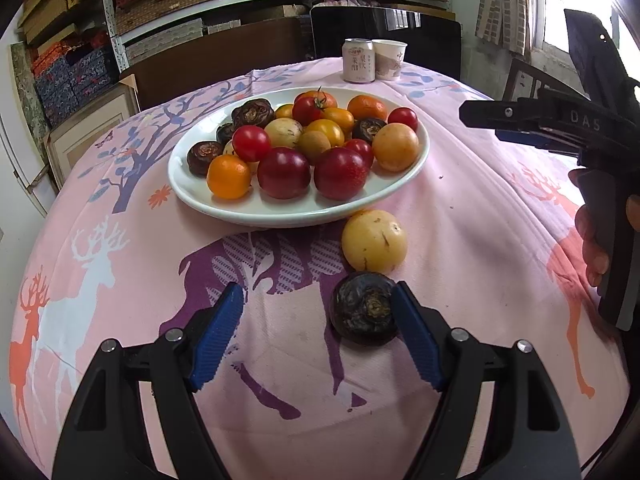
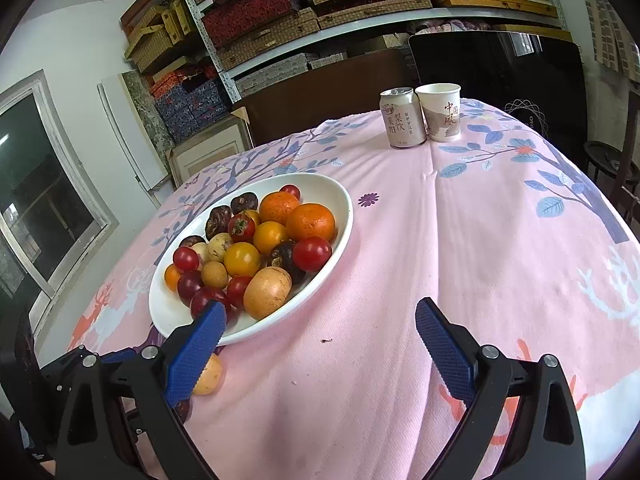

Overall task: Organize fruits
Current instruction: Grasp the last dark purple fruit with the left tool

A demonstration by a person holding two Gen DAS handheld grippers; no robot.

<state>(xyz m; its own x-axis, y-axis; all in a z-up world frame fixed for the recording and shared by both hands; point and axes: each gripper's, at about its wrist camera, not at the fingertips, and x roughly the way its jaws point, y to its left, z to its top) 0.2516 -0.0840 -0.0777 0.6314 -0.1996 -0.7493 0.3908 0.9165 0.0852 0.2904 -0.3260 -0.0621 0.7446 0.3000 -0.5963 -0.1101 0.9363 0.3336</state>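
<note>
Both claws spread over the fruit table, neither gripping anything.

The left gripper [image 1: 316,300] stands partly open; its right pad touches a dark water chestnut [image 1: 363,307] lying on the pink tablecloth [image 1: 480,208], with a yellow passion fruit [image 1: 374,241] just beyond it, against the near rim of the white plate [image 1: 208,196]. The right gripper [image 2: 316,318] stands wide, nothing between its fingers. Two fruits lie off the plate; the plate holds a pile. One drink can [image 2: 402,117] and one paper cup [image 2: 440,112] stand at the far edge.
</note>
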